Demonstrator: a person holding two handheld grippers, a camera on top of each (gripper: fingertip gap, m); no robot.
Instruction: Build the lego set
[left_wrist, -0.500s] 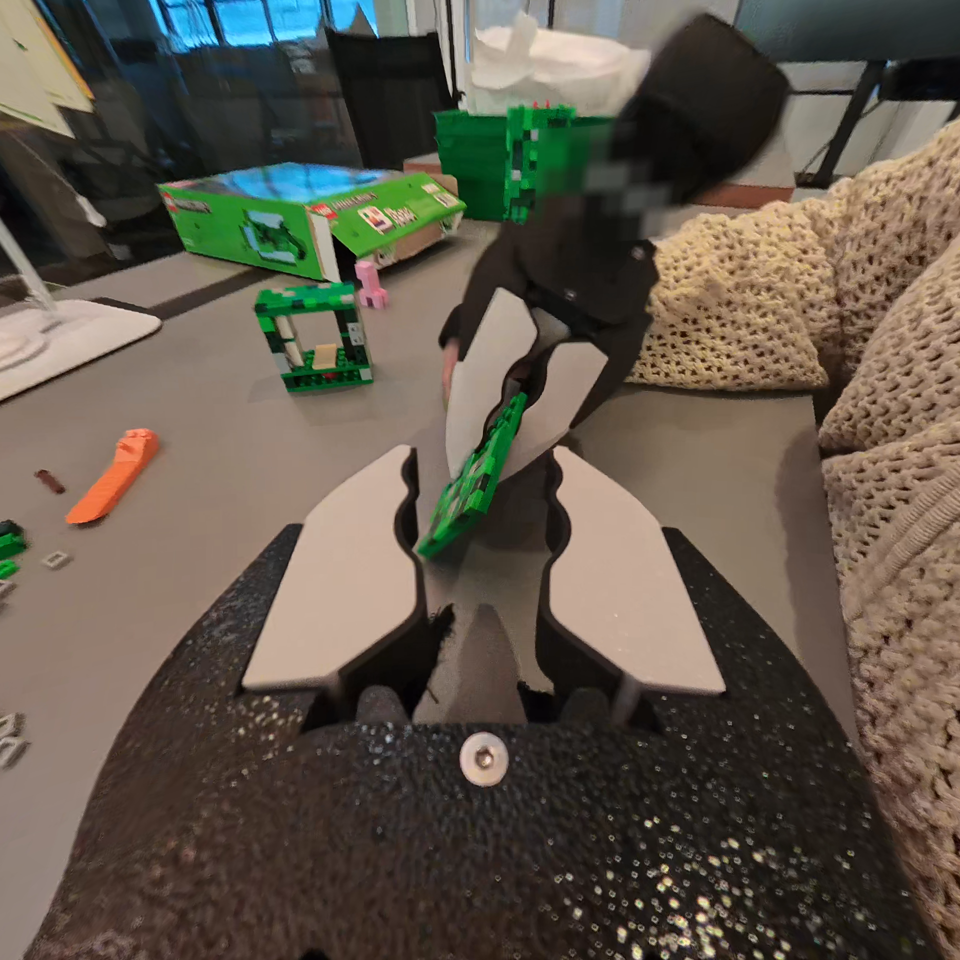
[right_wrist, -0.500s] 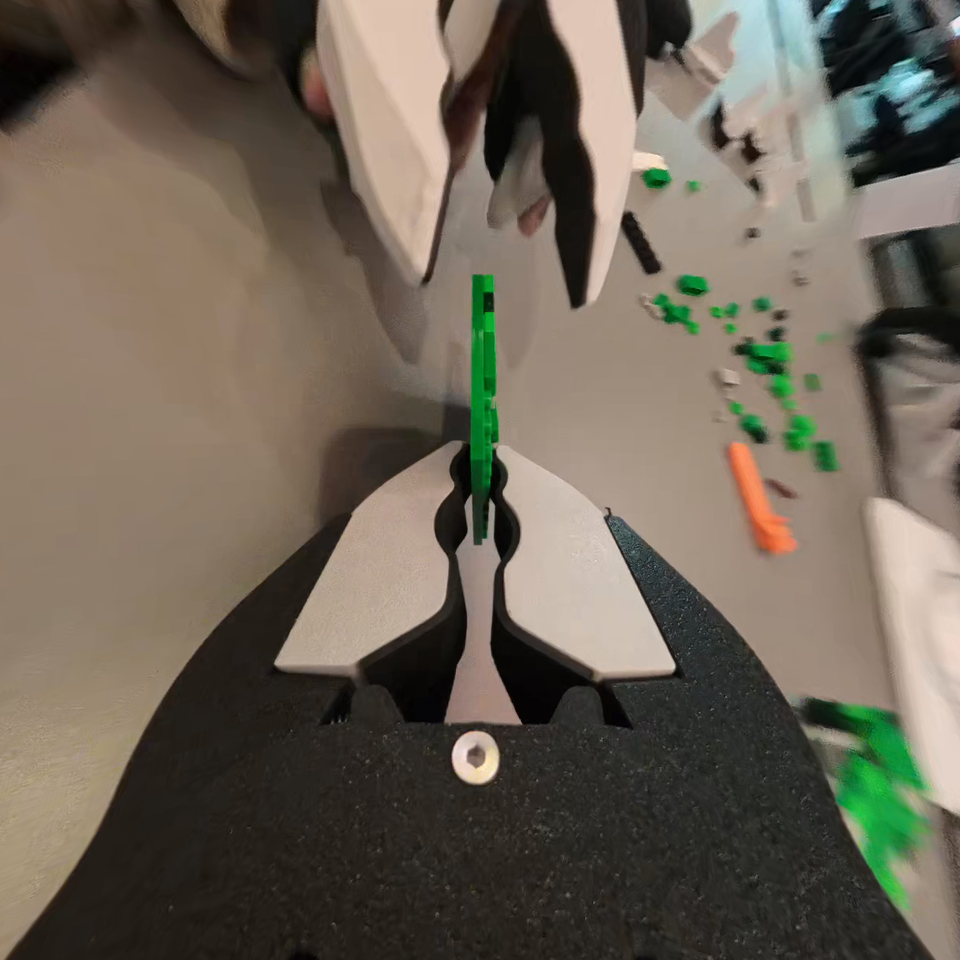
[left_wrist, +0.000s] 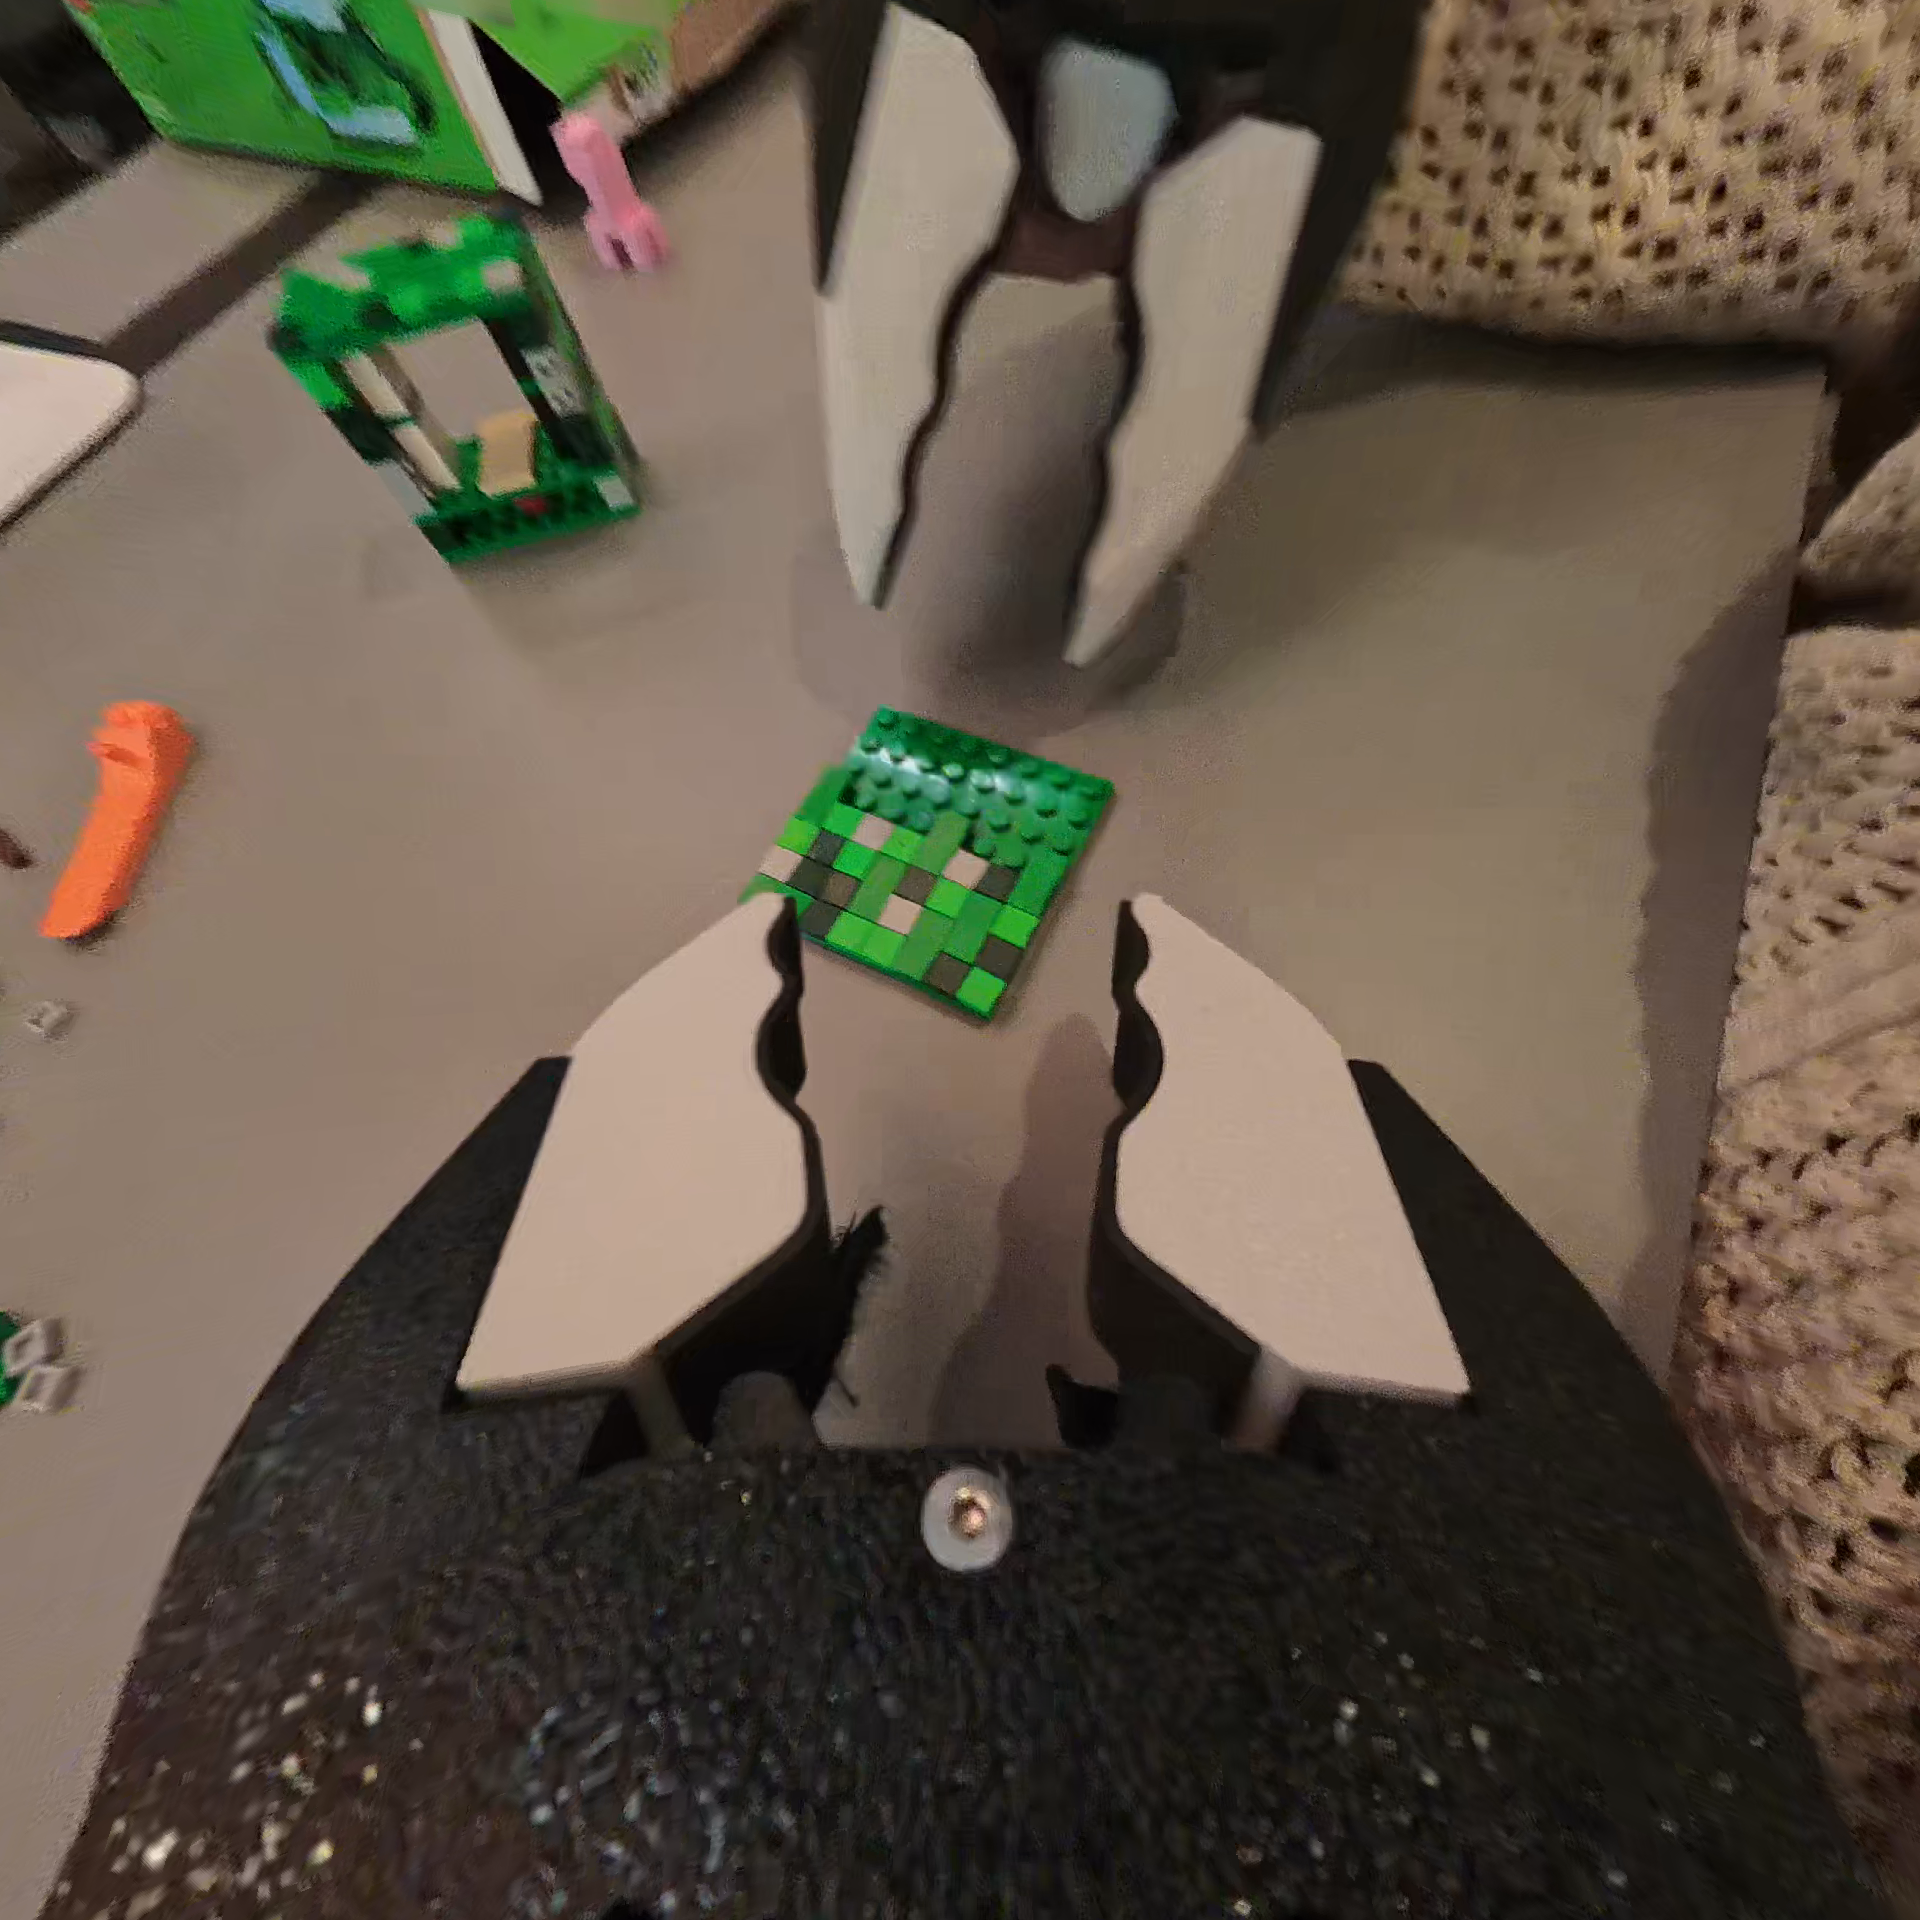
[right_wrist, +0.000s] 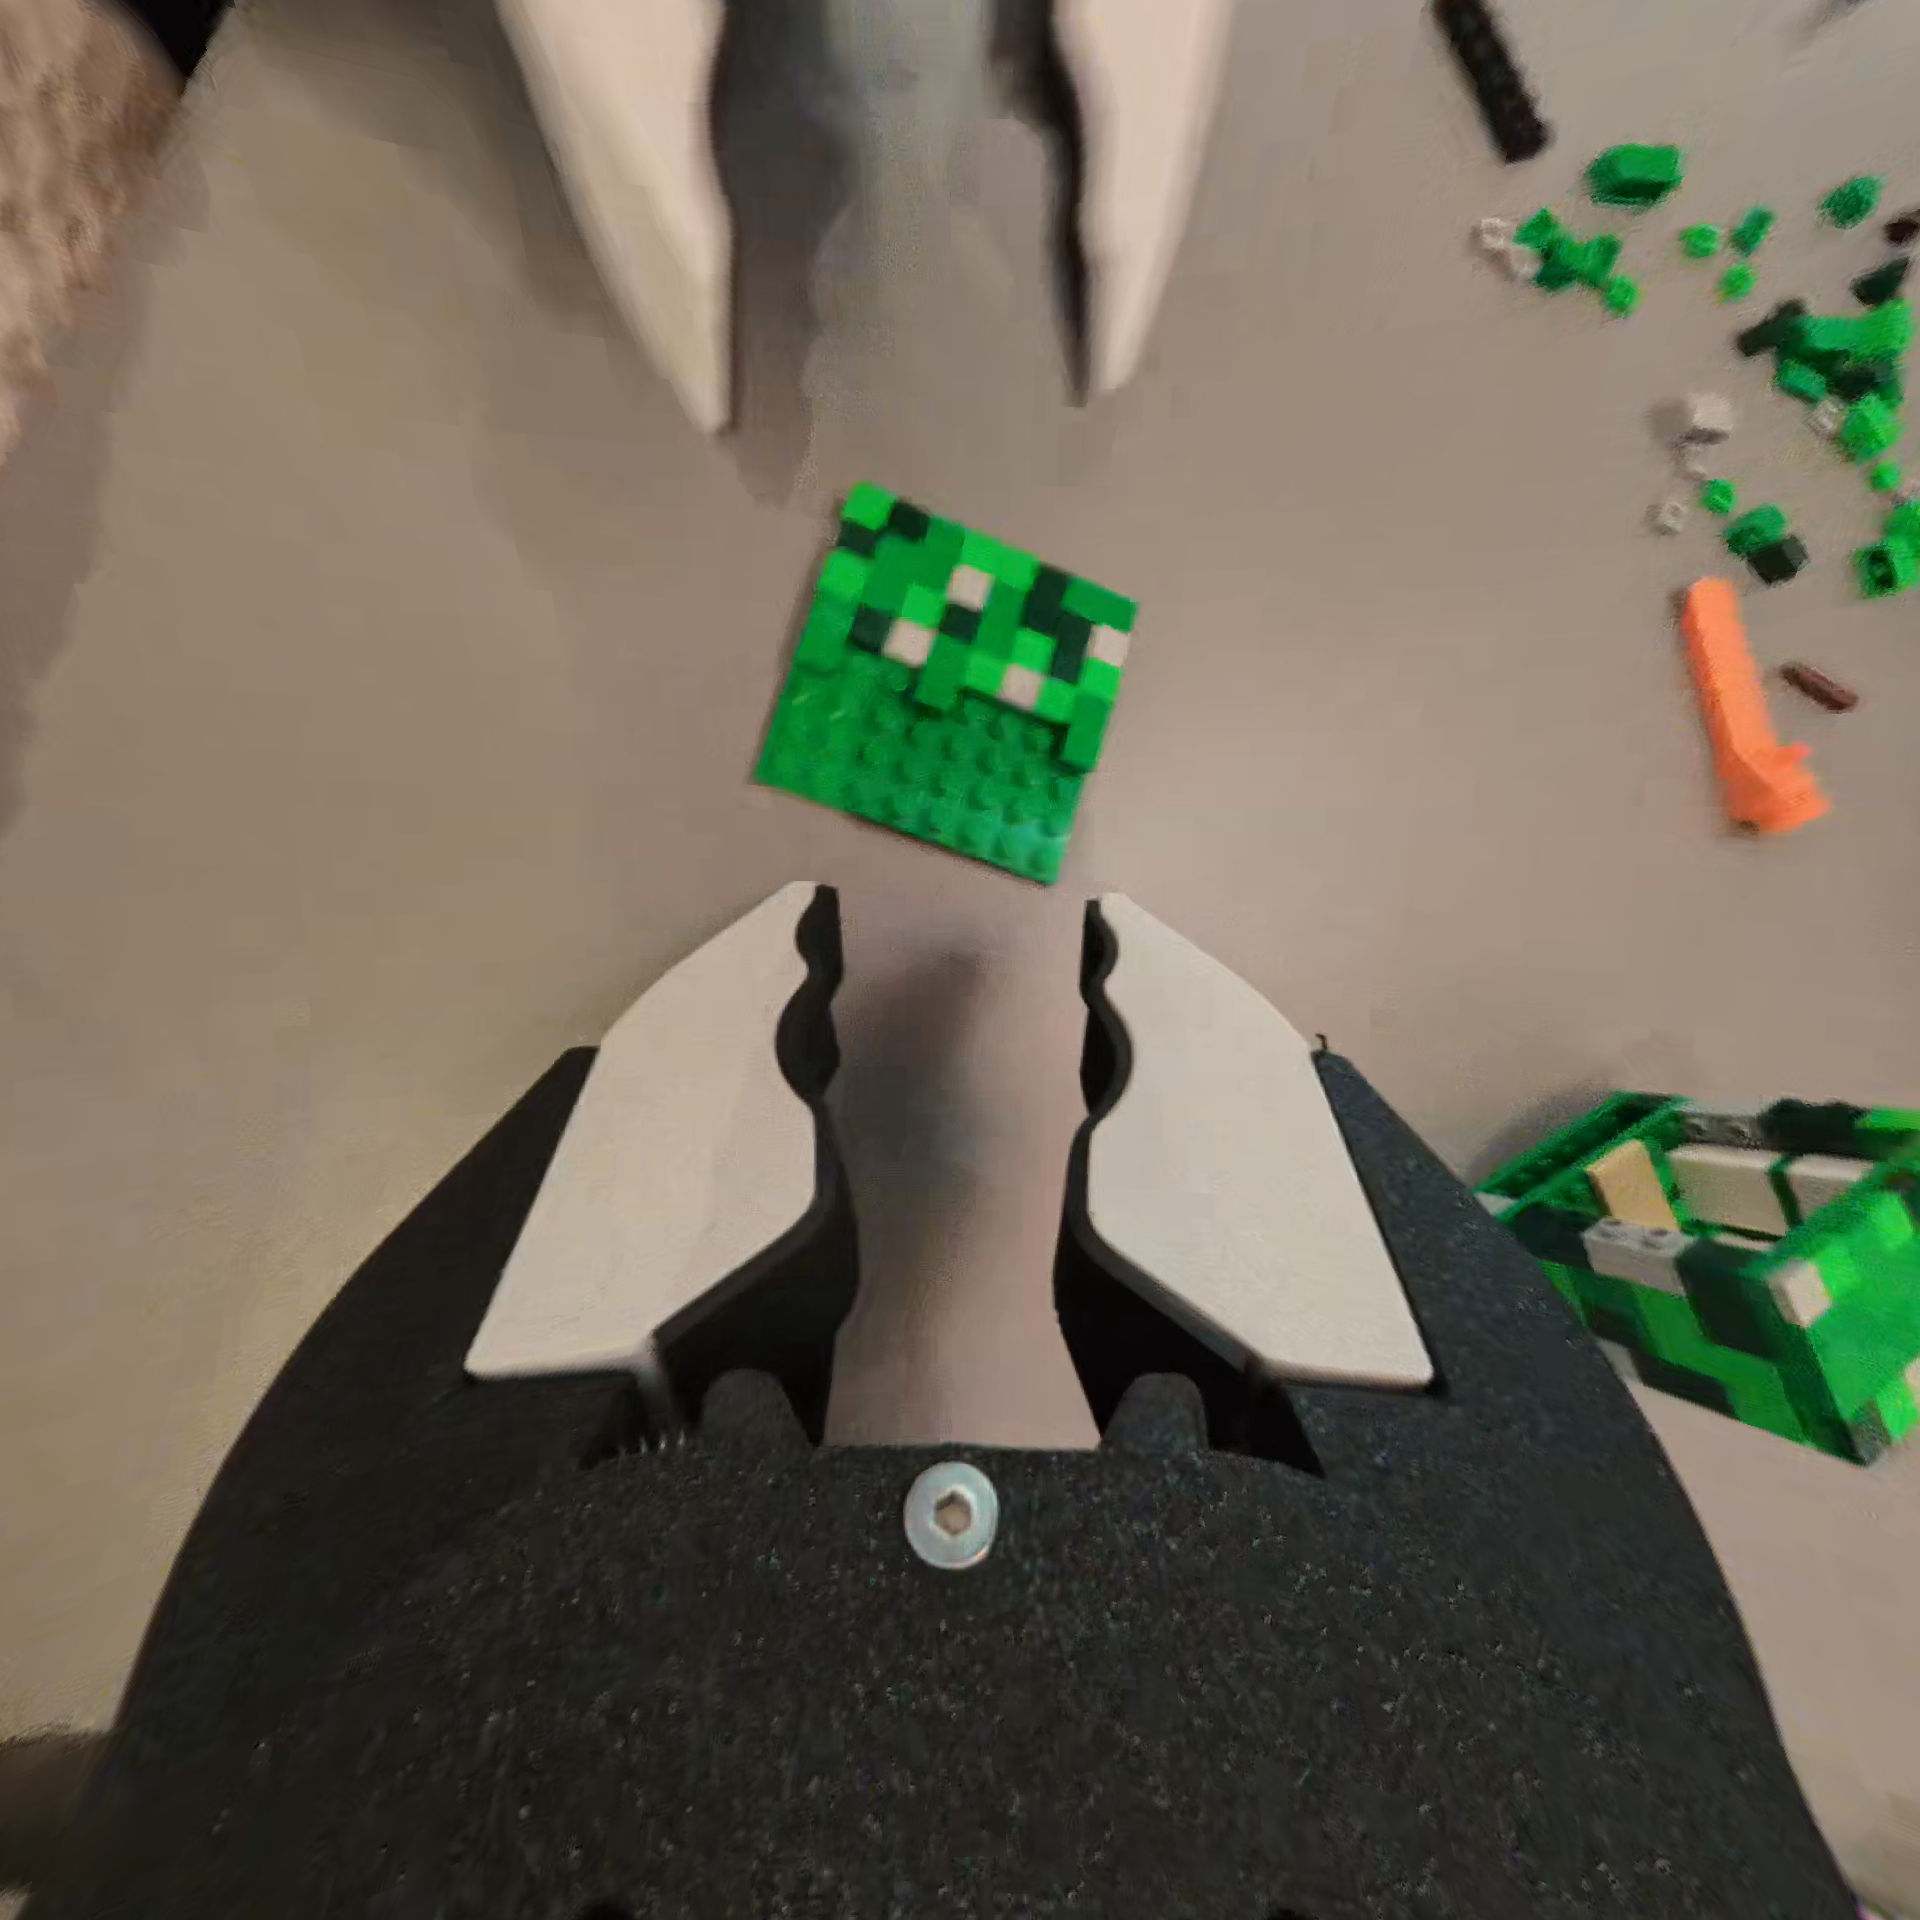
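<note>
A square green Lego plate (left_wrist: 930, 857), partly tiled in green, dark and white squares, lies flat on the grey table; it also shows in the right wrist view (right_wrist: 951, 675). My left gripper (left_wrist: 956, 914) is open and empty, just short of the plate's near edge. My right gripper (right_wrist: 956, 899) is open and empty on the plate's opposite side, and shows facing me in the left wrist view (left_wrist: 977, 623). The left gripper shows across the plate in the right wrist view (right_wrist: 904, 405). A green frame-like Lego build (left_wrist: 457, 390) stands at the far left and also shows in the right wrist view (right_wrist: 1725, 1273).
An orange brick separator (left_wrist: 120, 816) lies left; it also shows in the right wrist view (right_wrist: 1745, 707). Loose green and grey pieces (right_wrist: 1808, 343) are scattered nearby. The green set box (left_wrist: 301, 83) and a pink figure (left_wrist: 613, 197) are at the back. A knitted cream blanket (left_wrist: 1849, 1039) borders the table's right.
The right gripper has opened and let go of the green plate, which now lies flat on the table between the two grippers. Both grippers now tilt down toward it.
</note>
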